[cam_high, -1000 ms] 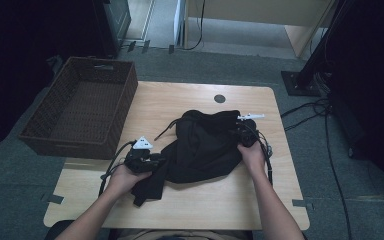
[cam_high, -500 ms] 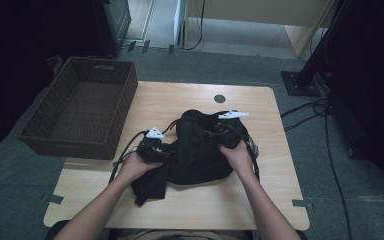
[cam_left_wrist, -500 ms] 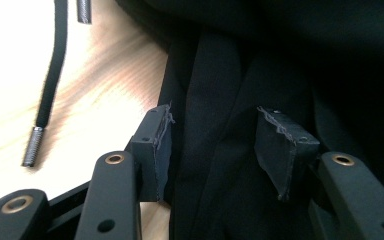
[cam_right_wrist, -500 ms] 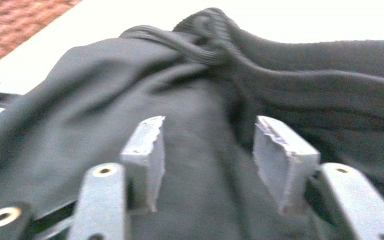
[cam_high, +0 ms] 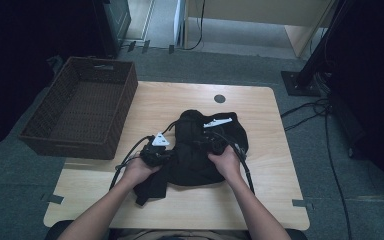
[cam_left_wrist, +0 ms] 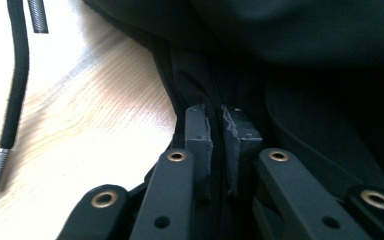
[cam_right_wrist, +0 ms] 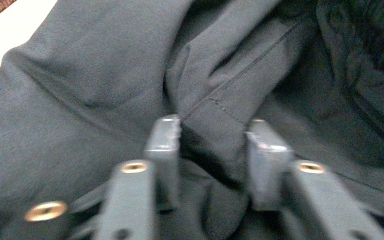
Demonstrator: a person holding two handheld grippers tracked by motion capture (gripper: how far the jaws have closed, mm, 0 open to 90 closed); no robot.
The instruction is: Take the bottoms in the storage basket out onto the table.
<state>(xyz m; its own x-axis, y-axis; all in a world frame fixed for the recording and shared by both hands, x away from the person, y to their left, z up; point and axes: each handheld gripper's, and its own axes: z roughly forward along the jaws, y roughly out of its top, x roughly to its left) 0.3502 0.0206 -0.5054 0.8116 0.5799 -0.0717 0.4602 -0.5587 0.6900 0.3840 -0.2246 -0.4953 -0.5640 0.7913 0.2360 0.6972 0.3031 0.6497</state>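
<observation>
Wooden table (cam_high: 130, 182) stands on grey floor, with a brown basket (cam_high: 78, 108) at its left edge. On the middle of the table lies a black garment (cam_high: 200, 155), bunched up. Its drawstring (cam_left_wrist: 14, 80) rests on the wood. The left gripper (cam_left_wrist: 216, 132) has just squeezed closed and pinches a thin fold of the cloth. The right gripper (cam_right_wrist: 211, 145) has been closing too, with a fold between its jaws, but its pads do not yet press it.

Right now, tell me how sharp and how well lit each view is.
High view: sharp, table evenly lit, room edges dark, the black garment shows little detail. Left gripper view: crisp jaws, bright glare on the wood beside the drawstring. Right gripper view: soft and blurred throughout, the fabric fold between the jaws greyish.
</observation>
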